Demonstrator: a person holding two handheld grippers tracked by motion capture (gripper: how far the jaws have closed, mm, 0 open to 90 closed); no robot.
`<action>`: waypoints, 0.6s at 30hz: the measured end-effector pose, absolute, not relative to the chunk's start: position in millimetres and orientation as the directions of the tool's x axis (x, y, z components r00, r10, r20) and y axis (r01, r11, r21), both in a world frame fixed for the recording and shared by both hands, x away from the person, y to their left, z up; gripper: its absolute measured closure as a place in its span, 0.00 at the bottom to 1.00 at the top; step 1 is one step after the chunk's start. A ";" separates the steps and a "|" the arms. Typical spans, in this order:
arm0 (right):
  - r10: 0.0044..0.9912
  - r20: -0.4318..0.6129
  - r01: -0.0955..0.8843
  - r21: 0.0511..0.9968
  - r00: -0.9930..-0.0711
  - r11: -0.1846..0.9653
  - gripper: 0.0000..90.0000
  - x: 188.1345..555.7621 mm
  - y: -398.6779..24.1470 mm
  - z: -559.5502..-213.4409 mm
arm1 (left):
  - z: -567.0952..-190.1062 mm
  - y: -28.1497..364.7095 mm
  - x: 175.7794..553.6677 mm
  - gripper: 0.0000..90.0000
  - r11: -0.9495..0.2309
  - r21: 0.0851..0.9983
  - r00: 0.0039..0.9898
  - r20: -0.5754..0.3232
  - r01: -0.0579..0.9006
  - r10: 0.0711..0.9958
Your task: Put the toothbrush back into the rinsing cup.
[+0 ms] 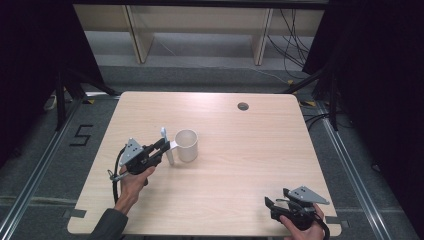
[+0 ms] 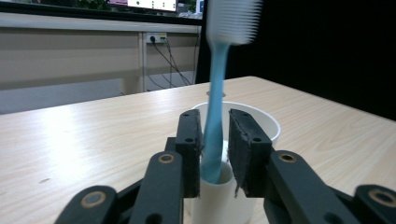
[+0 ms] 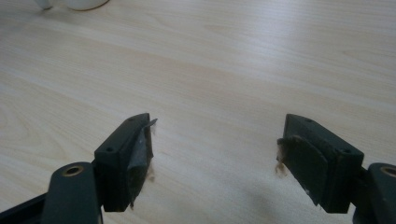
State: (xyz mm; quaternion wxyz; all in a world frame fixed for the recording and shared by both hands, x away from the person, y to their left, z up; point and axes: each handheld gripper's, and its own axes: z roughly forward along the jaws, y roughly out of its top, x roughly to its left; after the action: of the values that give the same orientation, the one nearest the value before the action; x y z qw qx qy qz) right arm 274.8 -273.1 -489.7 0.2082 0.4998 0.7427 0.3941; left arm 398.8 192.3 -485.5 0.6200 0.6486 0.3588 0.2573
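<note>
Pale wood-grain tabletop (image 1: 240, 165), toothbrush at a cup on its left half.

Nearest, at the front right edge, the right gripper (image 1: 274, 206) rests with jaws spread wide and nothing between them; bare board lies ahead of it and to its left. Farther in on the left, the left gripper (image 1: 164, 146) has its jaws either side of the light-blue plastic toothbrush with white bristles (image 2: 215, 126); the handle leans on one pad with a gap at the other, so the hold looks released. The toothbrush stands bristles-up, foot in a small white holder (image 2: 219, 196) just beside the white round cup (image 1: 187, 145). Beyond it, open board reaches a grey cable hole (image 1: 243, 106) near the far edge.
</note>
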 end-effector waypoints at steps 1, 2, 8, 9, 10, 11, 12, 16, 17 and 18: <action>0.908 0.075 0.575 0.795 -0.411 0.195 0.29 275.4 -273.0 -490.5 | -485.2 192.1 398.6 0.76 0.021 0.990 0.607 -0.104 0.142 0.788; 0.908 0.078 0.579 0.792 -0.411 0.194 0.29 275.2 -272.8 -490.3 | -484.9 192.1 398.2 0.71 0.022 0.990 0.604 -0.104 0.142 0.790; 0.908 0.078 0.578 0.793 -0.411 0.194 0.29 275.3 -272.8 -490.5 | -482.2 195.1 395.6 0.52 0.020 0.987 0.597 -0.111 0.158 0.795; 0.908 0.074 0.578 0.792 -0.413 0.198 0.29 275.2 -273.1 -490.2 | -481.3 195.4 394.6 0.50 0.017 0.988 0.595 -0.108 0.156 0.796; 0.907 0.082 0.581 0.790 -0.413 0.194 0.29 274.8 -273.1 -489.7 | -480.5 195.6 394.0 0.47 0.012 0.986 0.597 -0.109 0.164 0.795; 0.907 0.080 0.580 0.791 -0.414 0.195 0.29 274.9 -273.0 -489.7 | -479.6 195.6 393.2 0.45 0.006 0.985 0.598 -0.109 0.173 0.794; 0.907 0.083 0.581 0.790 -0.413 0.193 0.29 274.7 -272.8 -489.6 | -478.9 195.7 392.7 0.43 0.001 0.984 0.601 -0.109 0.178 0.792; 0.911 0.124 0.608 0.778 -0.393 0.157 0.29 272.8 -270.0 -489.2 | -474.5 196.2 389.2 0.38 -0.011 0.980 0.599 -0.111 0.196 0.793; 0.911 0.120 0.604 0.781 -0.396 0.160 0.29 272.9 -270.2 -489.3 | -473.3 196.6 388.3 0.37 -0.010 0.979 0.603 -0.117 0.203 0.789; 0.910 0.110 0.599 0.782 -0.401 0.170 0.29 273.2 -270.9 -489.4 | -472.1 197.3 387.4 0.35 -0.016 0.977 0.608 -0.119 0.212 0.785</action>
State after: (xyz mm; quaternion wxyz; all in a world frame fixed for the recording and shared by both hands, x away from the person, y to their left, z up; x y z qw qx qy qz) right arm 273.2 -270.9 -489.4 0.1973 0.5105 0.7389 0.3930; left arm 387.4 197.3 -472.1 0.5951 0.6707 0.3715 0.2407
